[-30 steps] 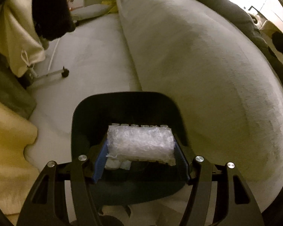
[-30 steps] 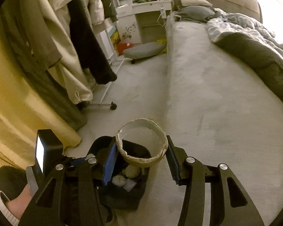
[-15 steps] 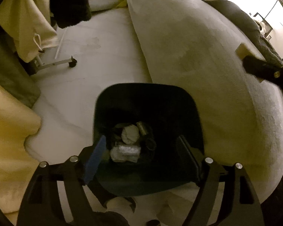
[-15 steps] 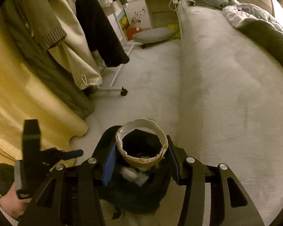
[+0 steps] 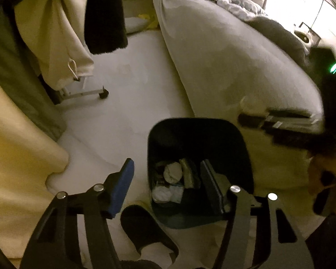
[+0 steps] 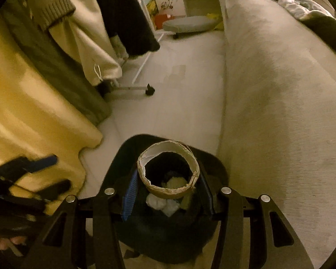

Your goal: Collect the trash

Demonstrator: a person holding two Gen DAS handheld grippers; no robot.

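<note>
The black trash bin (image 6: 168, 235) stands on the floor against the side of the bed (image 6: 280, 112), and it serves here as the landmark. Only the right wrist view shows the cardboard ring (image 6: 168, 172): the right gripper (image 6: 168, 190) holds it directly above the bin's mouth, the fingers pressed on either side of it, partly apart to the ring's width. Through the ring, crumpled white trash (image 6: 163, 204) lies in the bottom of the bin. In the left wrist view the ring is only a blurred pale edge beyond the bin, at the tip of the dark right gripper. That view shows the left gripper (image 5: 168, 188) empty, its fingers closing with nothing between them, its blue pad hanging over the floor left of the bin and the other finger over the bin's inside. It alone shows a dark slipper (image 5: 145, 228) on the floor just nearer than the bin. Left of the bin hang a yellow curtain (image 6: 33, 112) and clothes (image 6: 89, 33) on a wheeled rack (image 6: 132, 88)
</note>
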